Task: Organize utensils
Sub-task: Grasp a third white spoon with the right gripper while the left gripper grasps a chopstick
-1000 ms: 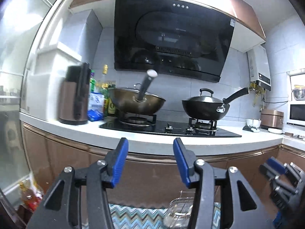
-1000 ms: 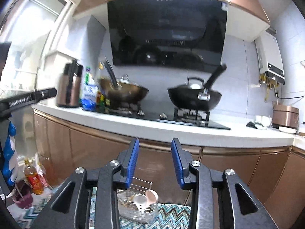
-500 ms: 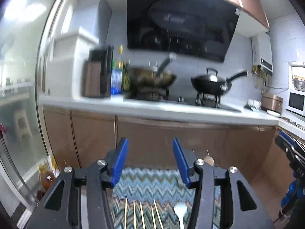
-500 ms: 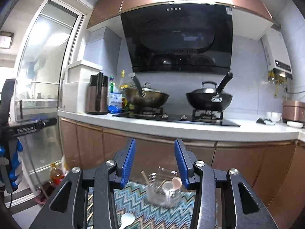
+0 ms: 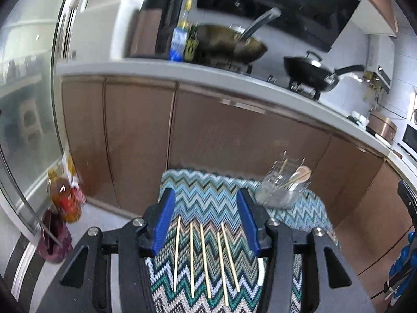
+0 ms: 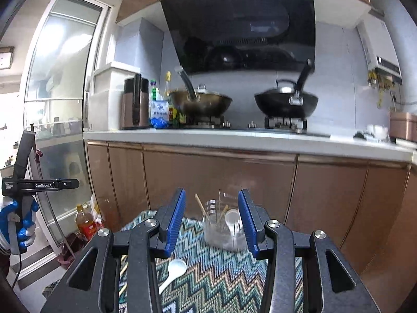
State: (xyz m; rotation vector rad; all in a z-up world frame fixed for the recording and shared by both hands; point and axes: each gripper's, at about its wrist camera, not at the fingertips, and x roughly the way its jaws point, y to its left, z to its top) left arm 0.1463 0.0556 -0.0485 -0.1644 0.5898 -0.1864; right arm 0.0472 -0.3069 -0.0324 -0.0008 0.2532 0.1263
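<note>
Several wooden chopsticks (image 5: 204, 255) lie side by side on a zigzag-patterned mat (image 5: 208, 193). My left gripper (image 5: 206, 221) is open and empty, hovering just above them. A clear glass holder (image 5: 282, 186) with chopsticks and a spoon in it stands at the mat's far right; it also shows in the right wrist view (image 6: 224, 224). A white spoon (image 6: 173, 271) lies on the mat (image 6: 221, 274) near my open, empty right gripper (image 6: 212, 220). A sliver of the white spoon (image 5: 260, 271) shows beside the left gripper's right finger.
Brown cabinets (image 5: 234, 135) and a white counter (image 6: 234, 139) with two woks rise behind the mat. Bottles (image 5: 63, 195) stand on the floor at the left by a glass door. The hand holding the left gripper (image 6: 19, 221) shows at the left edge.
The left gripper has tilted down and come lower over the chopsticks. The right gripper has also dipped, bringing the holder and the white spoon closer. Both stay open.
</note>
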